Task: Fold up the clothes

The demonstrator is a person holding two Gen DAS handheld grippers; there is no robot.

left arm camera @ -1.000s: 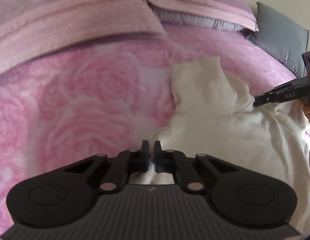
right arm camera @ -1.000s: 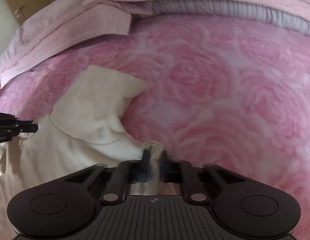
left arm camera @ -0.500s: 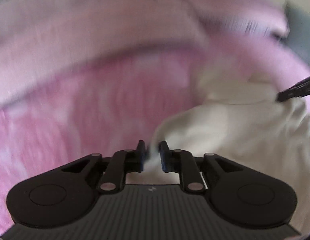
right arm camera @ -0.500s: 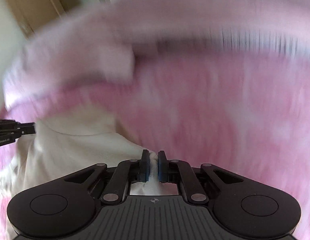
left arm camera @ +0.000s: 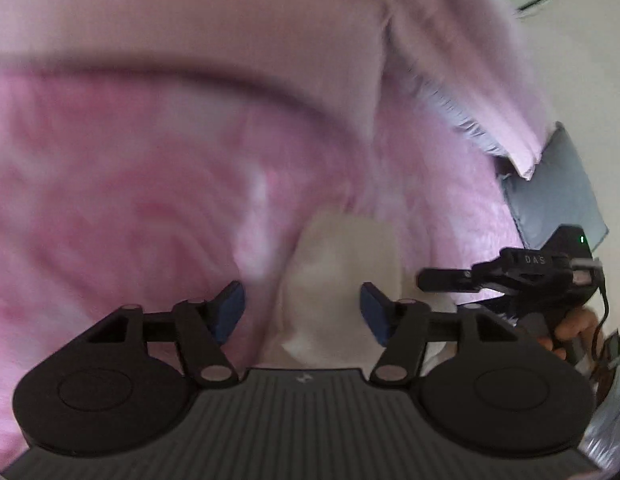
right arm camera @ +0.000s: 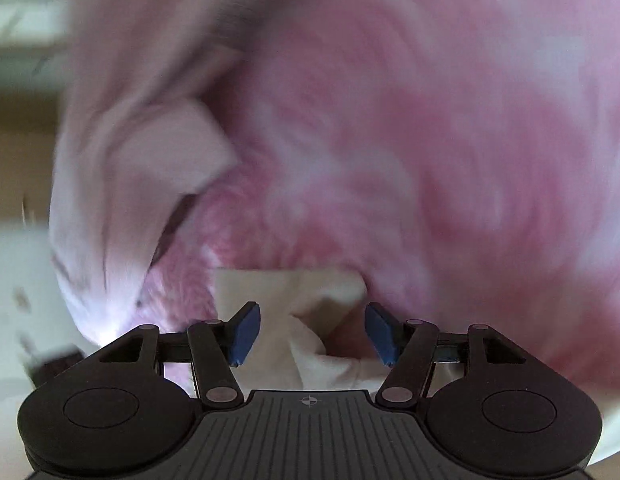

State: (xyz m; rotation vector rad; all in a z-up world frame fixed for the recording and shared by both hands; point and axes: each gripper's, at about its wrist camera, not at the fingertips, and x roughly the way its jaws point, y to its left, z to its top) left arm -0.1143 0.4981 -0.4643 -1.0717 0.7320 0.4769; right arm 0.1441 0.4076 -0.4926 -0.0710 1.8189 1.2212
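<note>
Both grippers' jaws are opening over a cream garment [left arm camera: 341,268] lying on the pink blanket [left arm camera: 122,216]: left gripper [left arm camera: 302,312] and right gripper [right arm camera: 313,330] each straddle cloth, pads clear.

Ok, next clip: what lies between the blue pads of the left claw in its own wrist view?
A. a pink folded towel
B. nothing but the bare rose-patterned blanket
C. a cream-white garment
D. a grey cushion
C: the cream-white garment sits in the gap of the left claw, whose jaws are opening with the pads clear of the cloth; the grey cushion lies far off to the right.
</note>
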